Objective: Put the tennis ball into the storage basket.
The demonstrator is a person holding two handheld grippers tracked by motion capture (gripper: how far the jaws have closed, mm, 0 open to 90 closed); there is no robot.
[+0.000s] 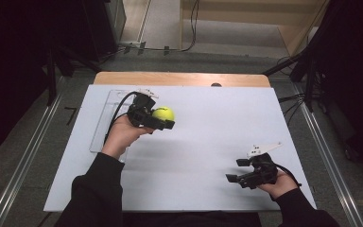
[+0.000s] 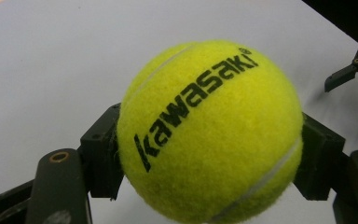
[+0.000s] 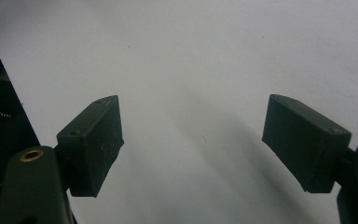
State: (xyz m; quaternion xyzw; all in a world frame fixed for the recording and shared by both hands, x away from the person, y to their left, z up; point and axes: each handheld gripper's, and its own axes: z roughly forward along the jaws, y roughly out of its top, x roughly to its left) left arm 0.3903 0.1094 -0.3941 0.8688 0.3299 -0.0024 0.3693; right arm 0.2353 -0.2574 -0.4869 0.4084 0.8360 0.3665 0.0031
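Note:
A yellow-green tennis ball (image 1: 163, 113) with black lettering sits between the pads of my left gripper (image 1: 165, 119), which is shut on it above the white board's left half. Close up in the left gripper view, the ball (image 2: 209, 130) is squeezed from both sides by the black pads (image 2: 100, 158). My right gripper (image 1: 236, 171) hovers near the board's front right, pointing left, open with nothing between its pads (image 3: 93, 144). The right gripper's jaw tips (image 2: 349, 74) also appear at the right edge of the left gripper view.
The white board (image 1: 208, 142) covers a wooden table (image 1: 179, 78). A clear plastic sheet (image 1: 105, 118) lies on the board's left side, behind my left hand. Metal rails and dark floor flank the table.

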